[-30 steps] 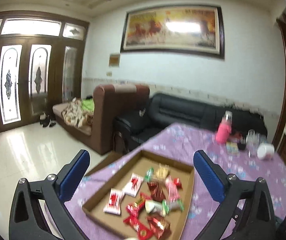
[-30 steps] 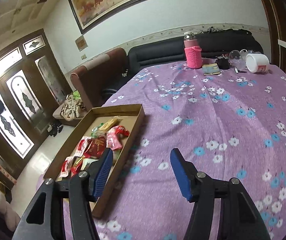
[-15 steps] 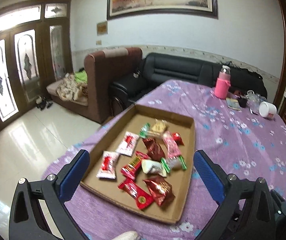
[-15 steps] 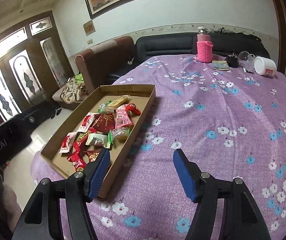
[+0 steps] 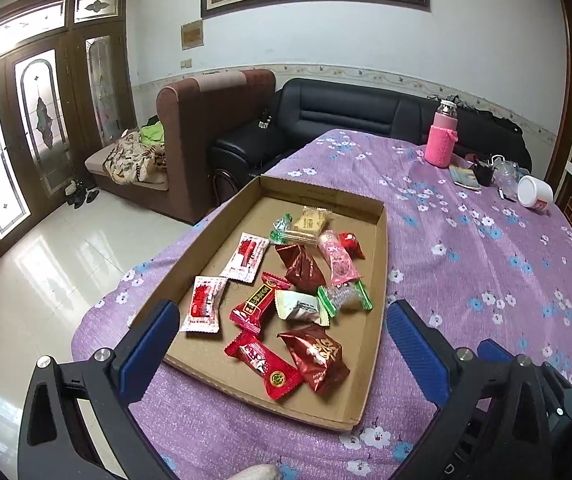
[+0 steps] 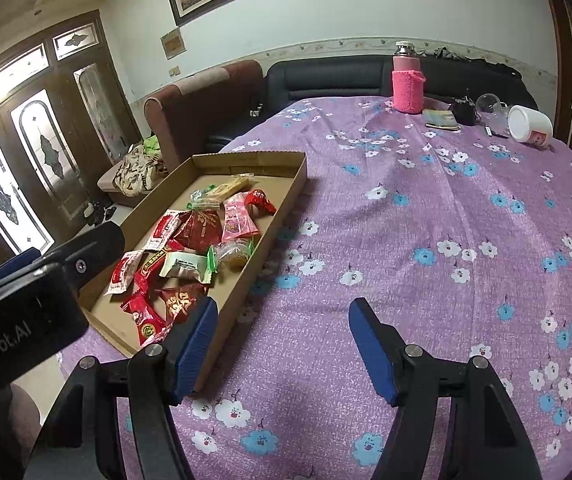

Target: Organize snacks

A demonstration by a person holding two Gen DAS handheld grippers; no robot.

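Left hand-held gripper lowered over tray, open

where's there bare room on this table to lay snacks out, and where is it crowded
The widest free patch is the purple floral cloth between the cardboard tray and the table's right edge, in front of the right tool. Inside the tray, only the far end is bare; the snack pile fills the rest. The far corner is crowded: pink bottle, white cup, small items.
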